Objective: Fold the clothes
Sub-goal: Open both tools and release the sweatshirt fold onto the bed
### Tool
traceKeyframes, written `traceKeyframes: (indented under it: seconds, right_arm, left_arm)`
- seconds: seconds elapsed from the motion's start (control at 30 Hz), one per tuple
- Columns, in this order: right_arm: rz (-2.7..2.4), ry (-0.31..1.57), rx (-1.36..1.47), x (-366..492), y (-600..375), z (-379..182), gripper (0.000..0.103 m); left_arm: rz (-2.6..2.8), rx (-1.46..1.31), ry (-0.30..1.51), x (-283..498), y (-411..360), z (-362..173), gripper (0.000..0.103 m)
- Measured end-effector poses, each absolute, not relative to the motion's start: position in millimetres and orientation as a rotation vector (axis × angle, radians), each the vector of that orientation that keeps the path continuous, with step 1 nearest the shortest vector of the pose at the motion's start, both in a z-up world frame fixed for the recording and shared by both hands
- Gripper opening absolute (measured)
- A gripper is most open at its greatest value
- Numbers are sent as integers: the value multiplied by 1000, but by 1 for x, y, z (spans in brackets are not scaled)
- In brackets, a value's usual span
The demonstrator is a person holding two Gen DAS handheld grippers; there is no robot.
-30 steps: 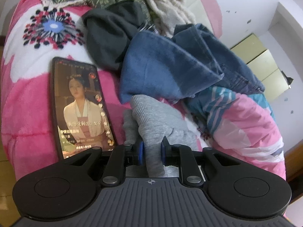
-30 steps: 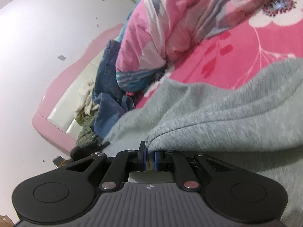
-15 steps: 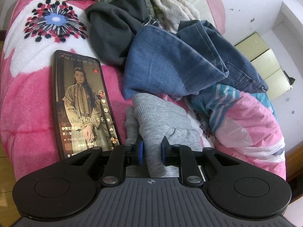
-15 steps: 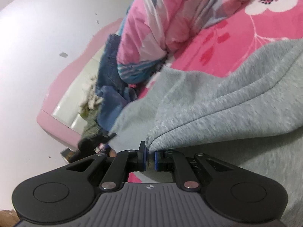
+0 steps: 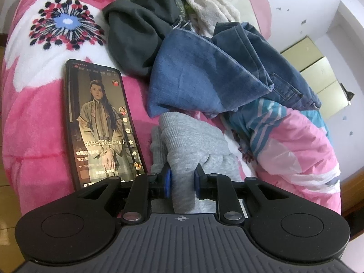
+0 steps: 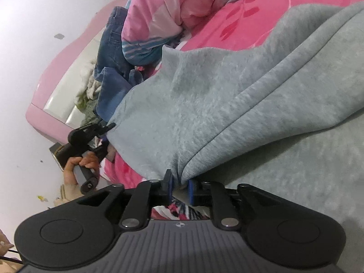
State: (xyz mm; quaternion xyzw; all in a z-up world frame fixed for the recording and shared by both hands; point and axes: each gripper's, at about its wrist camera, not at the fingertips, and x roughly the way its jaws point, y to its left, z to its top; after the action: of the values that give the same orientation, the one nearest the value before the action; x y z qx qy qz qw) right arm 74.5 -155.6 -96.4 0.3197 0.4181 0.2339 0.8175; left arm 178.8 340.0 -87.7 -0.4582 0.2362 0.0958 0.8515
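Observation:
A grey sweatshirt (image 6: 227, 113) lies spread over the pink bed. In the left wrist view my left gripper (image 5: 182, 179) has a bunched grey cuff (image 5: 191, 141) filling the gap between its blue pads; the jaws are opening and the pads still touch the cloth. From the right wrist view, that left gripper (image 6: 109, 134) sits at the sweatshirt's far corner, held by a hand (image 6: 77, 166). My right gripper (image 6: 179, 187) has the folded grey edge hanging between its pads; its jaws are opening and the cloth looks loose there.
A phone (image 5: 102, 122) with a lit screen lies on the pink floral blanket (image 5: 34, 113), just left of the left gripper. Beyond are blue jeans (image 5: 216, 77), a dark grey garment (image 5: 134, 36), a cream knit (image 5: 209, 2) and a bunched pink quilt (image 5: 295, 150).
The right gripper has dipped and its jaws have spread, so the pinched grey edge now sits loosely. The left gripper stays in place with its jaws slightly wider. The phone's picture has changed.

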Motion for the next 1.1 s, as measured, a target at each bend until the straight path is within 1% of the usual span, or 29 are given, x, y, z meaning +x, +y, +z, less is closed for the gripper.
traceKeyframes:
  seconds: [0.03, 0.1, 0.13, 0.27, 0.37, 0.57, 0.63, 0.7, 0.8, 0.9, 0.97, 1.0, 1.07, 1.1]
  right_arm:
    - [487, 886, 662, 73, -158, -93, 21]
    - [463, 874, 631, 67, -162, -87, 24]
    - [450, 873, 616, 65, -164, -85, 24]
    - [407, 869, 529, 50, -172, -73, 24]
    - [423, 831, 463, 39, -175, -57, 25]
    - [581, 656, 349, 37, -155, -23, 24]
    - [627, 622, 304, 47, -134, -20, 22]
    - [676, 610, 260, 57, -112, -21, 20]
    - [722, 609, 168, 67, -82, -32, 16]
    - [720, 652, 125, 71, -71, -53, 15]
    - [684, 720, 102, 75, -70, -73, 15]
    - [671, 743, 104, 76, -71, -83, 13]
    - [673, 738, 150, 75, -78, -93, 13]
    - [673, 736, 166, 74, -81, -92, 13]
  left_arm:
    - [209, -961, 494, 177, 340, -87, 24]
    - [228, -950, 490, 175, 341, -85, 33]
    - [240, -943, 488, 174, 341, -84, 34]
    - [253, -917, 475, 170, 341, -80, 35]
    - [281, -869, 442, 165, 339, -73, 35]
    - [325, -790, 333, 154, 335, -60, 35]
    - [302, -765, 302, 154, 332, -57, 34]
    - [266, -736, 279, 155, 328, -55, 34]
    - [171, -696, 292, 162, 320, -56, 34]
    - [146, -619, 379, 173, 308, -59, 34]
    - [175, -564, 457, 182, 302, -66, 34]
    - [181, -564, 481, 185, 302, -70, 34]
    - [194, -564, 527, 191, 301, -77, 34]
    - [197, -557, 518, 189, 300, -77, 34]
